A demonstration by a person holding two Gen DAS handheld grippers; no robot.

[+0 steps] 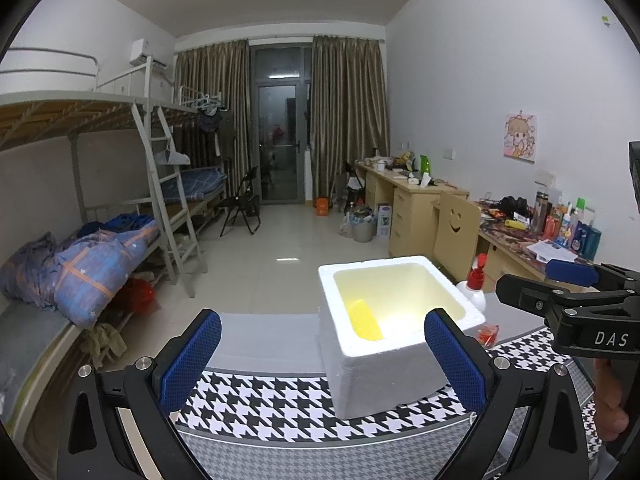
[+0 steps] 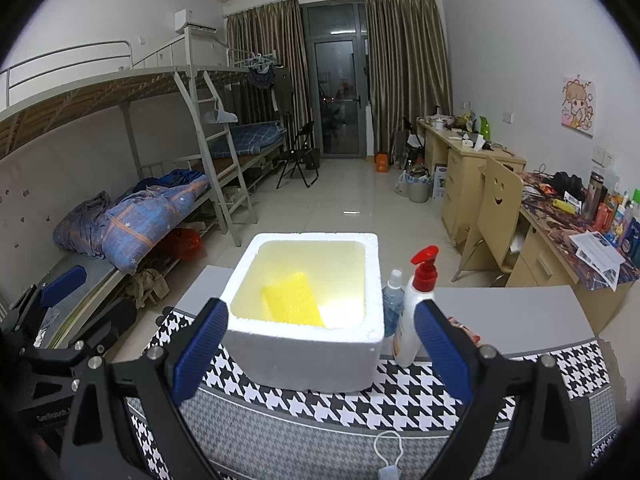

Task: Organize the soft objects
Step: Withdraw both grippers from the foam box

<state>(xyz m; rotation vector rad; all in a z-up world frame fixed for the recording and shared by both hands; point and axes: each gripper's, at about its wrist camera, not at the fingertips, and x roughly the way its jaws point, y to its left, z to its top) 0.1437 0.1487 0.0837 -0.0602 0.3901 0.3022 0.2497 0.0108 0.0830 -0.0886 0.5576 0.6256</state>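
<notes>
A yellow sponge [image 2: 293, 299] lies inside the white foam box [image 2: 304, 354] on the worktop [image 2: 516, 316]. Both the left tongs [image 1: 322, 354] and the right tongs [image 2: 320, 350] gape wide and empty, short of the box. A pump bottle [image 2: 416, 308] stands just beside it.

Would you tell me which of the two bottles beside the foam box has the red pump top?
The taller white bottle; the smaller blue bottle behind it, against the foam box, has a clear cap.

Foam box [image 2: 308, 344] ahead of me on the table [image 2: 520, 312], sponge [image 2: 294, 300] inside it, pump bottle [image 2: 414, 312] and spray bottle [image 2: 394, 292] right of it, touching.
</notes>
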